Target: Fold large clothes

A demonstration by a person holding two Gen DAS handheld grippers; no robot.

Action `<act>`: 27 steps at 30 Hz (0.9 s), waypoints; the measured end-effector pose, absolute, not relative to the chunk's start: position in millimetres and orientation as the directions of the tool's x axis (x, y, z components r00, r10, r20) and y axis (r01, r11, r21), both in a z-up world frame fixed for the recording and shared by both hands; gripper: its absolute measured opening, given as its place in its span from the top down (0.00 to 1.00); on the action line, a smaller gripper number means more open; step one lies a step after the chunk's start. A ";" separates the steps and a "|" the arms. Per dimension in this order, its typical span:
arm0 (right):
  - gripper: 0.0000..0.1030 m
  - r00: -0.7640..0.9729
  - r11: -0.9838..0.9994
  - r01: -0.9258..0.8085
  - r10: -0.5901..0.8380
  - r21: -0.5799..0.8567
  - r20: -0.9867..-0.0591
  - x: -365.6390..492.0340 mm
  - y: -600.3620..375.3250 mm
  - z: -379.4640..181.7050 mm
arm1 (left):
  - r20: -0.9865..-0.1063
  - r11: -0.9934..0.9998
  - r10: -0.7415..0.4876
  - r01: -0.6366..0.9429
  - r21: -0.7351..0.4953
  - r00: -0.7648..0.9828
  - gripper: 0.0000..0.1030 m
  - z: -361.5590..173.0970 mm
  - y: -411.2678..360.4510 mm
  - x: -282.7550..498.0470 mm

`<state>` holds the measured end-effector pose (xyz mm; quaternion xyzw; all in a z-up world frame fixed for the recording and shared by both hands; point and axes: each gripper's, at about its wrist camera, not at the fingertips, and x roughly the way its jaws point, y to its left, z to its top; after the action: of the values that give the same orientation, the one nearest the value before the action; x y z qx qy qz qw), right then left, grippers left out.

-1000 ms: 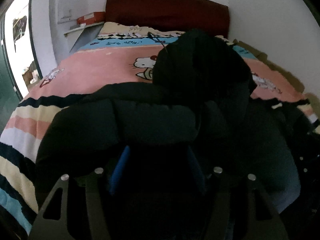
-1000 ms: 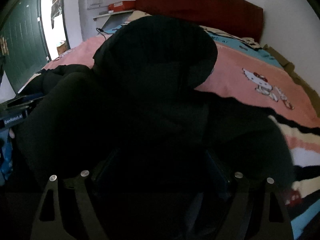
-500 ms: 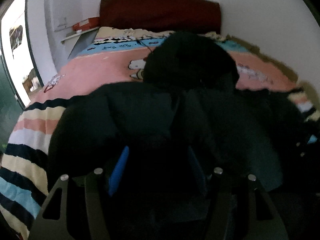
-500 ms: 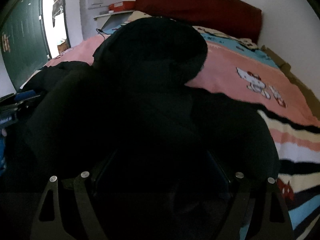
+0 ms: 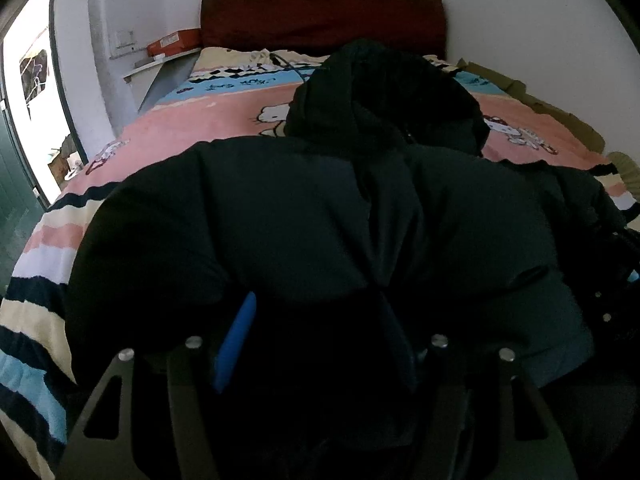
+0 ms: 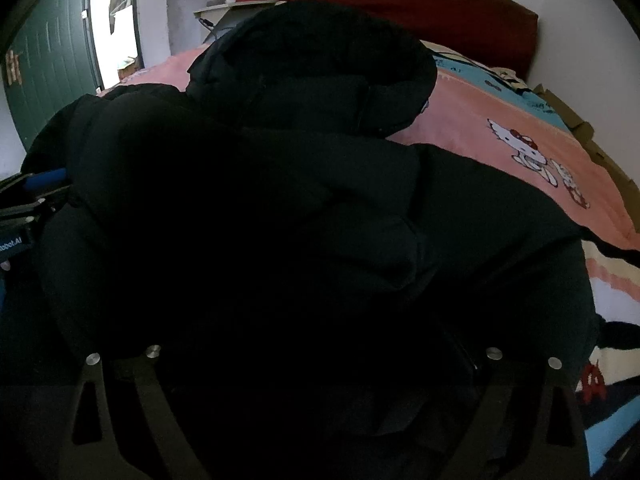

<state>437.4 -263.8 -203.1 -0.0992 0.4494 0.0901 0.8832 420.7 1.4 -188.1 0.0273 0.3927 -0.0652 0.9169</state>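
Observation:
A large black hooded puffer jacket [image 5: 320, 216] lies on the bed, hood [image 5: 384, 96] toward the headboard. It fills the right wrist view [image 6: 304, 200] too. My left gripper [image 5: 316, 340] is at the jacket's near edge with padded fabric bulging between its blue fingers [image 5: 236, 340]; the jaws stand apart around it. My right gripper [image 6: 320, 360] is buried in the dark fabric at the near edge; its fingertips are hidden. The left gripper's body shows at the left edge of the right wrist view [image 6: 28, 200].
The bed carries a pink, blue and striped cartoon-cat blanket [image 5: 192, 128], also in the right wrist view [image 6: 500, 128]. A dark red headboard [image 5: 320, 16] stands against the white wall. A shelf with an orange box [image 5: 172, 44] is at the left. A green door [image 6: 52, 52] stands open.
Both grippers have shifted over the jacket; the jacket's body now bulges higher and wider in both views. The hood sits farther back in the left wrist view.

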 end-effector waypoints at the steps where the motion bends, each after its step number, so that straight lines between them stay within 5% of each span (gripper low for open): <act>1: 0.09 0.583 0.966 -0.245 0.079 -0.082 -0.809 436.1 -265.7 -199.6 | -0.724 0.990 -0.099 0.141 -0.002 0.683 0.41 -187.9 1.5 421.0; 4: 0.15 0.606 0.975 -0.216 0.090 -0.055 -0.791 427.8 -273.5 -185.7 | -0.723 0.990 -0.097 0.141 0.001 0.684 0.41 -188.3 1.3 420.5; 27: 0.10 0.605 0.978 -0.191 0.049 -0.086 -0.795 402.7 -278.4 -175.9 | -0.705 0.993 -0.080 0.114 0.001 0.705 0.40 -168.2 12.6 405.8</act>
<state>402.7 -278.4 -175.9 -0.0812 0.4393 0.0672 0.8921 405.8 12.6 -168.2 0.0221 0.3807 -0.0526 0.9229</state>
